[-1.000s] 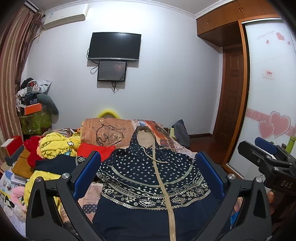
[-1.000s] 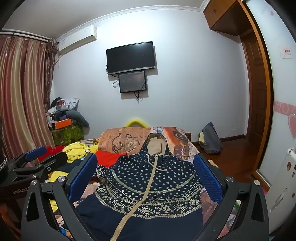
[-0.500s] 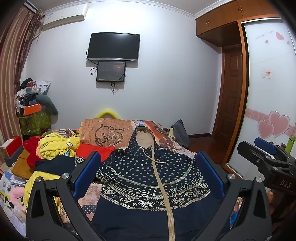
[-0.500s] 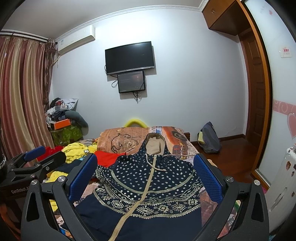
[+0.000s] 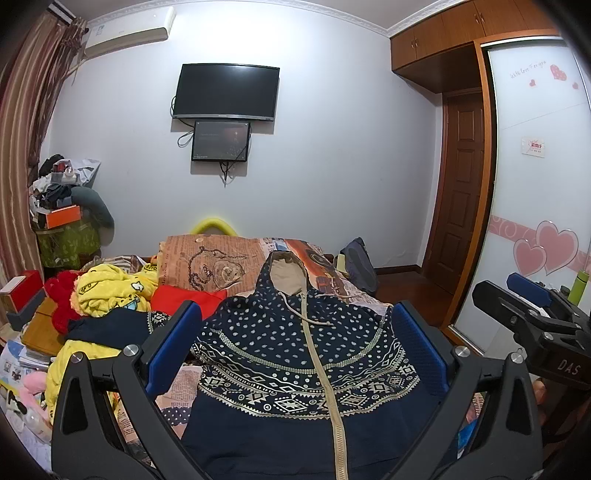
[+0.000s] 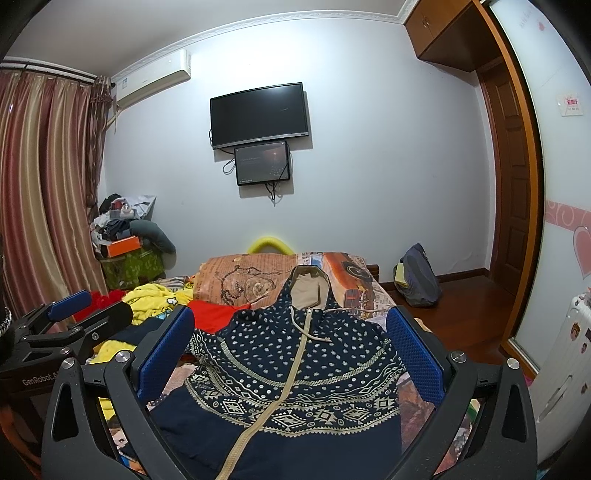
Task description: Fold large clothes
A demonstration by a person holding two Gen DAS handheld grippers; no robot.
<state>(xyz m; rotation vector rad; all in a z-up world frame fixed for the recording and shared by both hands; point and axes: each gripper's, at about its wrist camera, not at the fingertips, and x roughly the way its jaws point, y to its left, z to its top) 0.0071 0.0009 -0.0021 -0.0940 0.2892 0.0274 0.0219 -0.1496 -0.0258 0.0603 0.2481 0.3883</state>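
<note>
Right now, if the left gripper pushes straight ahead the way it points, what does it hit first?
Most likely the navy hoodie spread on the bed. The left gripper is open and empty, with its fingers framing the patterned chest and zip. Depth is hard to judge, so it might pass above the cloth toward the hood.

A black television hangs on the far wall with 1 smaller screen just below. An air conditioner sits high at far left. A yellow garment lies left; a backpack rests far right.
</note>
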